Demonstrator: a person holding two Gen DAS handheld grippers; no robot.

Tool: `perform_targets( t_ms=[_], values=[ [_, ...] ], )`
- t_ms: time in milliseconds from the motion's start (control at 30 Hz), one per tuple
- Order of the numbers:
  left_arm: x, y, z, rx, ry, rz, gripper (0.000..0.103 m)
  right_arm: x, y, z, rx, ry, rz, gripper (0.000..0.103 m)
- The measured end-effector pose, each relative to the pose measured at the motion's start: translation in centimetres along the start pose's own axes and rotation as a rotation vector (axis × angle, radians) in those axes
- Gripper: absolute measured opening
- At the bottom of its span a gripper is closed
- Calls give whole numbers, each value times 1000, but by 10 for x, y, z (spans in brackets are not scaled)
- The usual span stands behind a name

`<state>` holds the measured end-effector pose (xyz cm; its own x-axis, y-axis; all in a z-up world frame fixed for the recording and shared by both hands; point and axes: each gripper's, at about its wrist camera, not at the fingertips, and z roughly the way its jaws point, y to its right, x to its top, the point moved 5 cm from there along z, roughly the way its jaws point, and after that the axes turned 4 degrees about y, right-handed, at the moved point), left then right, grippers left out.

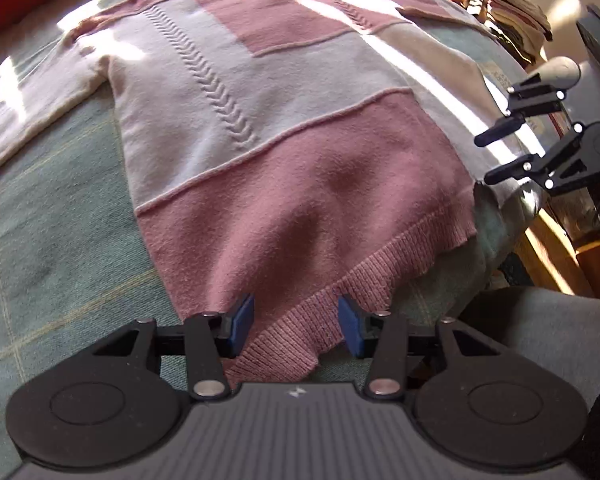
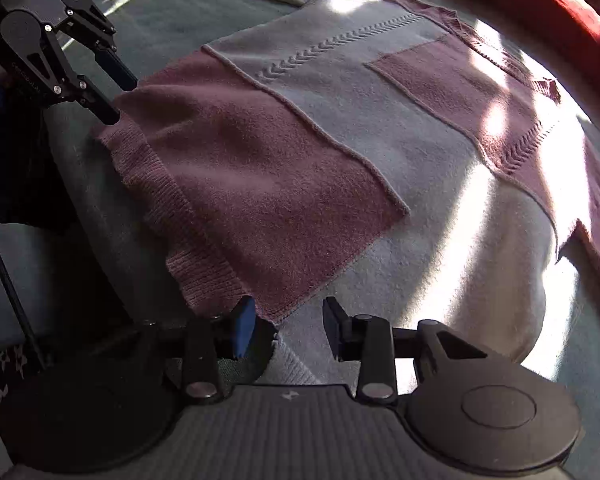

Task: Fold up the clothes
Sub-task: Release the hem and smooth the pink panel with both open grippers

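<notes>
Between the blue pads of the left gripper lies the ribbed hem of a sweater, the jaws spread and not pressing it. No writing on it can be read. It is pink and cream patchwork knit with a cable stripe, spread flat on a green checked blanket. The right gripper stands parted over the hem's other corner.
</notes>
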<state>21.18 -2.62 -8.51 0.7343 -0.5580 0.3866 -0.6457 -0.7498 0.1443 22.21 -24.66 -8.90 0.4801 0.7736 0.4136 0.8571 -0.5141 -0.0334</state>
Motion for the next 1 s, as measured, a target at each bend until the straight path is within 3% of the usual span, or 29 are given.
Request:
perform_targets(
  t_ms=[167,333,467,567,700,833,1000],
  values=[
    [3,45,14,-74,62,229,52,24,-28,11,154,68,-33,41],
    [-4,77,32,-59,137,571,59,0,-40,20,77,6,-267,47],
    [-5,88,50,-8,185,735,59,-16,-38,21,28,-11,-373,48],
    [4,86,52,-15,189,700,59,-14,-43,18,21,10,-408,48],
    [17,74,46,-29,208,553,59,1,-37,11,51,68,-306,48],
    [25,65,45,-23,204,500,61,0,-37,15,45,68,-318,48],
    [28,54,37,-107,183,383,61,-25,-57,15,-4,51,-552,48]
  ],
)
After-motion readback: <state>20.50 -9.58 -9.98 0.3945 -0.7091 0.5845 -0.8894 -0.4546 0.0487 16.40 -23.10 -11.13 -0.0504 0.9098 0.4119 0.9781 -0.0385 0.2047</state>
